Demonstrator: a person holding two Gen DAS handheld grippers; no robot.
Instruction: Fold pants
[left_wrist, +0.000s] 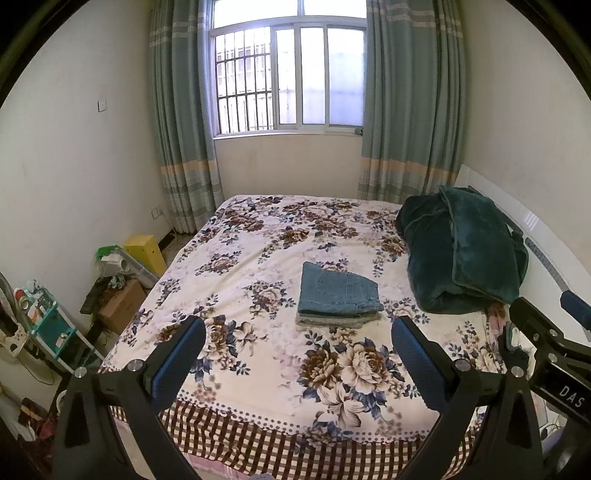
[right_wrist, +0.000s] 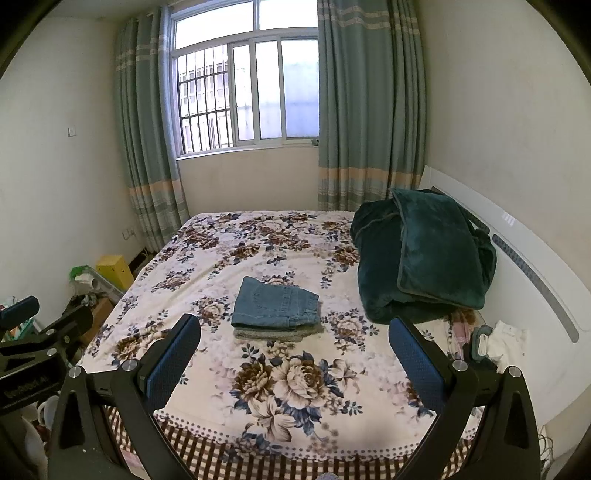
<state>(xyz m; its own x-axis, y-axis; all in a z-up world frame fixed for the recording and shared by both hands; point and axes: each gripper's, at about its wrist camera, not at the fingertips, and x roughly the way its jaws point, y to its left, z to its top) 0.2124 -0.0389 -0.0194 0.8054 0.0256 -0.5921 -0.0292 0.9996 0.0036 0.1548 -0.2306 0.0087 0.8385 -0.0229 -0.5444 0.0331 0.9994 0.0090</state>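
The blue denim pants (left_wrist: 338, 293) lie folded into a compact rectangle near the middle of the bed with the floral-print cover (left_wrist: 258, 236), stacked squarely on a folded grey garment (left_wrist: 332, 320) whose edge shows beneath them. Judged from these views, the fold looks finished: the edges are aligned, no leg trails loose, and no unfolded pants are visible. Your left gripper (left_wrist: 298, 354) hangs back above the foot of the bed, fingers spread wide and holding nothing. Your right gripper (right_wrist: 294, 350) sits likewise, fingers wide apart and empty, well clear of the stack. A bundled dark green plush blanket (left_wrist: 463, 254) rests toward the white headboard (right_wrist: 524, 258), apart from the pants. Little or nothing seems left beyond withdrawing.
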